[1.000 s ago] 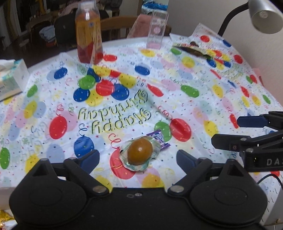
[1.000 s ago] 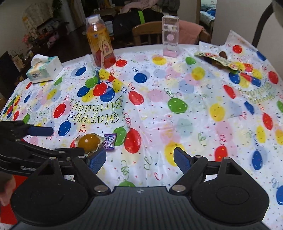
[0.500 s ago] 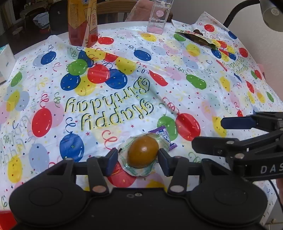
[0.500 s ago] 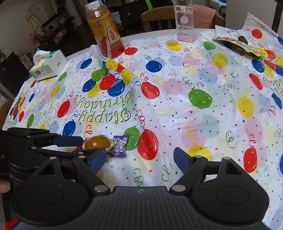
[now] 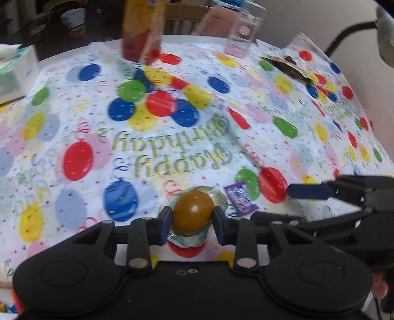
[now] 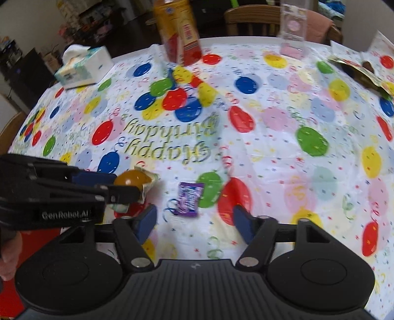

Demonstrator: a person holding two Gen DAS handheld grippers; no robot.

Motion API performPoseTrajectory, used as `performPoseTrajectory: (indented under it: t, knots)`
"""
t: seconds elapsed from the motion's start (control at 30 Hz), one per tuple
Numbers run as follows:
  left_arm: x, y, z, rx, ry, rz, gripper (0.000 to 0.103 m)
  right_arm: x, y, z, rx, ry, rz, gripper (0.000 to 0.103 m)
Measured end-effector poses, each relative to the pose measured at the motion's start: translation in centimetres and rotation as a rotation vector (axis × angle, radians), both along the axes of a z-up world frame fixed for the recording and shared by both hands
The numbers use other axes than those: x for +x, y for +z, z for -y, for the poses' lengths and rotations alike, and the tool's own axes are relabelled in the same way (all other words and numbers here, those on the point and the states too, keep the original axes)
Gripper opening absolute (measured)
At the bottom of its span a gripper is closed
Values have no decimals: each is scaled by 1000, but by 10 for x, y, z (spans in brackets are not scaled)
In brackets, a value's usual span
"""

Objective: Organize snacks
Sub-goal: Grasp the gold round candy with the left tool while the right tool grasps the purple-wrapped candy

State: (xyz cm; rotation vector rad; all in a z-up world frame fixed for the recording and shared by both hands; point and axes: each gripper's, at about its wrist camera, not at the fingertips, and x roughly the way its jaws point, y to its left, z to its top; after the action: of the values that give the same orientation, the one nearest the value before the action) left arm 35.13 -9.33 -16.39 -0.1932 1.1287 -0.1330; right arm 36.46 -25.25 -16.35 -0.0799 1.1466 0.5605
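Since the earlier frame my left gripper (image 5: 192,221) has clamped the egg snack (image 5: 192,213), while the purple candy (image 6: 188,199) lies just ahead of my wide-open right gripper (image 6: 195,222).

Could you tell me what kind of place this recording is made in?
Most likely a home dining room. A table wears a "Happy Birthday" balloon tablecloth, wooden chairs stand at its far side, and a tissue box and a drink bottle stand on it. Cluttered household shelves show behind.
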Motion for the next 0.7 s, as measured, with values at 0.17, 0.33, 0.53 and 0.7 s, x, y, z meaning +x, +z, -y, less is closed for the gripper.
performPoseTrajectory:
  t: [0.17,0.33,0.53,0.7]
  knots:
    - [0,0,-12,20,55,-10,32,3,-11,-18,-38,26,11,55]
    - [-2,0,-17,13,82,-17,32,1,-19,-30,-106,48,47,38]
    - [-7,4,-16,19,85,-11,32,-3,-19,-33,-138,58,73,26]
    - [-13,13,-16,13,80,-3,32,-8,-6,-28,-120,34,77,25]
